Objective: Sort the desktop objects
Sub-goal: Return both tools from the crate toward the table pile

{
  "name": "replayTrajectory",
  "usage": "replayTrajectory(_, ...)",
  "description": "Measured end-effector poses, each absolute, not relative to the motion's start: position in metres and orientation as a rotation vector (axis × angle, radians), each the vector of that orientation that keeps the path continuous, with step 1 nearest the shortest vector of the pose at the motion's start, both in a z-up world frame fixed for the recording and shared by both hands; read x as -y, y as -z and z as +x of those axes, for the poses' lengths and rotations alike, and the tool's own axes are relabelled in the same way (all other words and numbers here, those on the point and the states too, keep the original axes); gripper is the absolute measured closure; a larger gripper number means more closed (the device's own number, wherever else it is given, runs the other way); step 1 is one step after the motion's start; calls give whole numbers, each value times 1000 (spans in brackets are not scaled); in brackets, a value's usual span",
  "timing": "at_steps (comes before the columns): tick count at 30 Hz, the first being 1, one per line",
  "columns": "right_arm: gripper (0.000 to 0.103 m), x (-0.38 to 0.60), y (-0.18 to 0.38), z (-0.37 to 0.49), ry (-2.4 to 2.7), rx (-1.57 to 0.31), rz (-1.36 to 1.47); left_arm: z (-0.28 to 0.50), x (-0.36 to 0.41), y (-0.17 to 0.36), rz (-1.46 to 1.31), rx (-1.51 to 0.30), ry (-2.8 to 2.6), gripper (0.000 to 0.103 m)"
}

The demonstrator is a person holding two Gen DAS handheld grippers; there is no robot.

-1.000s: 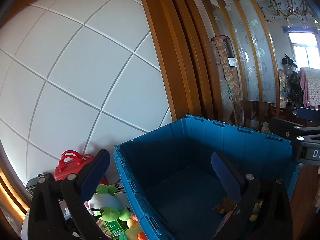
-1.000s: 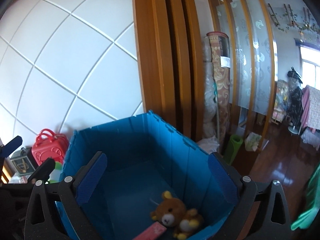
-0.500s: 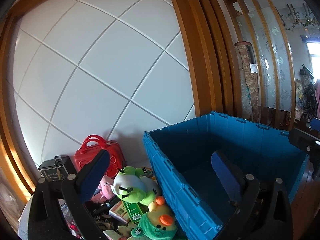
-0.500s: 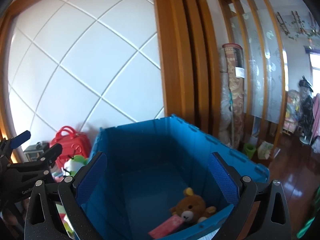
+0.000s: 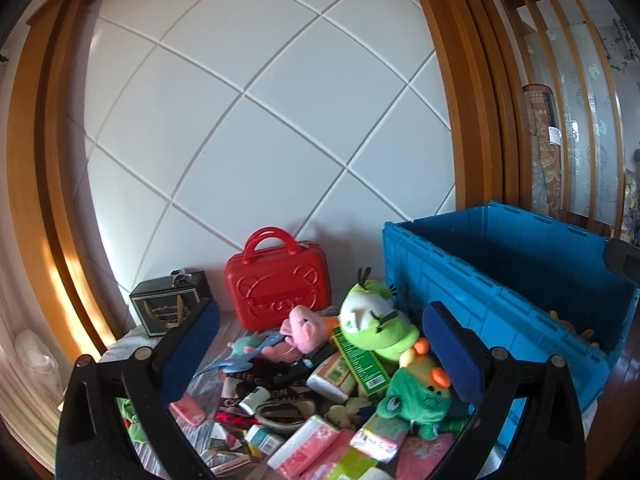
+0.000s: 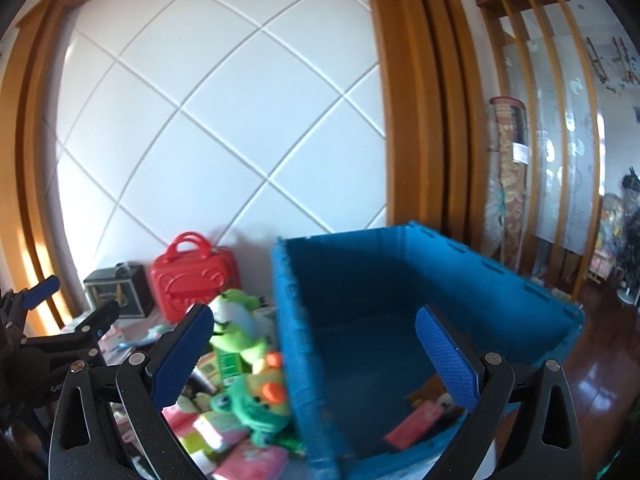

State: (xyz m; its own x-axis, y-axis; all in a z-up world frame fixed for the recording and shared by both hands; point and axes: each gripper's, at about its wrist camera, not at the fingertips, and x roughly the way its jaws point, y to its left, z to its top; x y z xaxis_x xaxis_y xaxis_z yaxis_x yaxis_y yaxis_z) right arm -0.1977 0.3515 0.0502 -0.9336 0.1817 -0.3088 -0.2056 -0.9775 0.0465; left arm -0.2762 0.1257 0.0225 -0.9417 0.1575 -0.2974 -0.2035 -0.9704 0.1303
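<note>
Left wrist view: left claw wide open, empty, over the toy pile left of blue crate. Right claw wide open, empty, straddling the crate's left wall.

You have: one blue plastic crate; one red hard-shell mini suitcase; one black box; two green plush toys; one pink plush; two open grippers.

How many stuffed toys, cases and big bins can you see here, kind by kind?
Stuffed toys outside the bin: 3 (pale green, pink, dark green)
Cases: 2 (red, black)
Blue bin: 1
Total: 6
</note>
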Motion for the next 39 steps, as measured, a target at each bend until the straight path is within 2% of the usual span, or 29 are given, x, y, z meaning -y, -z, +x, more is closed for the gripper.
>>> replayTrajectory(9,1,-238,-34,-203,-2977,-141,-515,-275,-11,-5,-506,-265,-2996,0)
replayTrajectory(18,1,-175,-8,-212,-3040,-128,-602,-269,68,27,-579,-269,-3090,0)
replayTrajectory(23,0,-167,12,-228,-3072,-105,-668,-264,114,59,-691,-254,-3187,0)
replayTrajectory(30,0,-174,41,-238,-3114,-82,-777,-238,162,116,-852,-324,-3275,0)
replayTrajectory(39,1,-160,98,-251,-3156,9,-989,-217,166,203,-1036,-388,-3111,0)
